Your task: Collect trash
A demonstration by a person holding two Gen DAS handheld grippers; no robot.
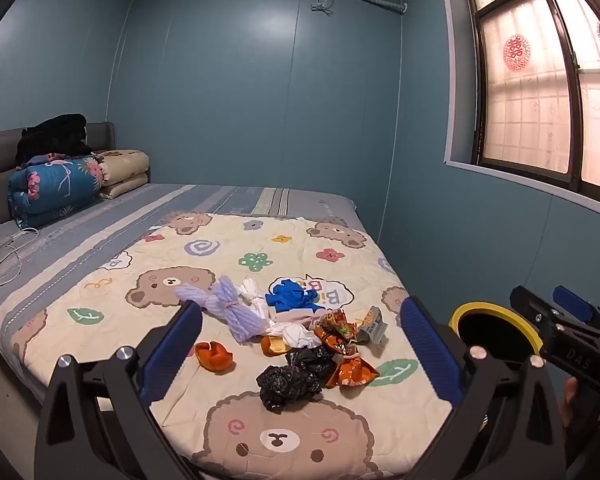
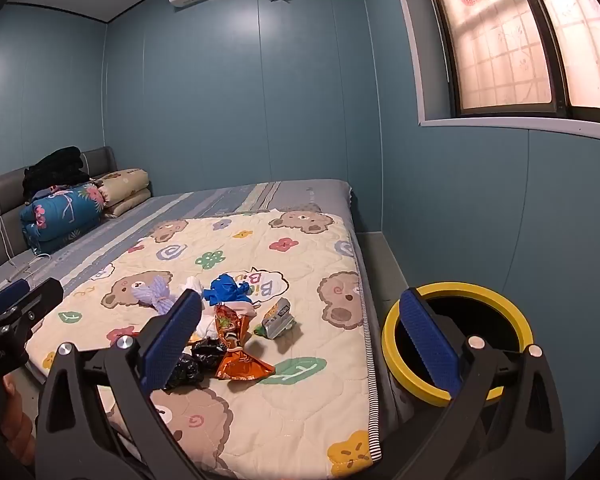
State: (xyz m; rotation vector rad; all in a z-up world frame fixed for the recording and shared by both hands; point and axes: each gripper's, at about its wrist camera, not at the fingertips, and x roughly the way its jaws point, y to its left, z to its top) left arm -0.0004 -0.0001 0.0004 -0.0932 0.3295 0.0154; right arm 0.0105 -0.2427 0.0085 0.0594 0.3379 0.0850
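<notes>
**Ana:** Left wrist view first: the left gripper (image 1: 300, 344) has its jaws spread wide with nothing between the pads, hovering above the litter and tilted a little downward. The right gripper (image 2: 312, 336) is the same, wide apart and empty.

**Ben:** So nothing is picked up yet. What lies nearest the left one?

**Ana:** Two crumpled black plastic bags (image 1: 290, 380), with an orange snack wrapper (image 1: 350, 370) touching them and orange peel (image 1: 214, 356) just to the left. Behind those sit white tissue (image 1: 298, 334), a small grey carton (image 1: 374, 326), a blue crumpled piece (image 1: 292, 296) and a lilac yarn bundle (image 1: 230, 308). All rest on the bear-print quilt (image 1: 180, 264).

**Ben:** And where does it go?

**Ana:** A yellow-rimmed bin (image 2: 456, 336) stands on the floor beside the bed, just off the quilt's right edge.

**Ben:** My reading: this is the approach before the first grab.

**Ana:** Agreed. The next move calls for lowering one gripper onto a single piece, probably a black bag, and closing without pinching the quilt. Crumpled film may slip, so bite into the middle.
</notes>
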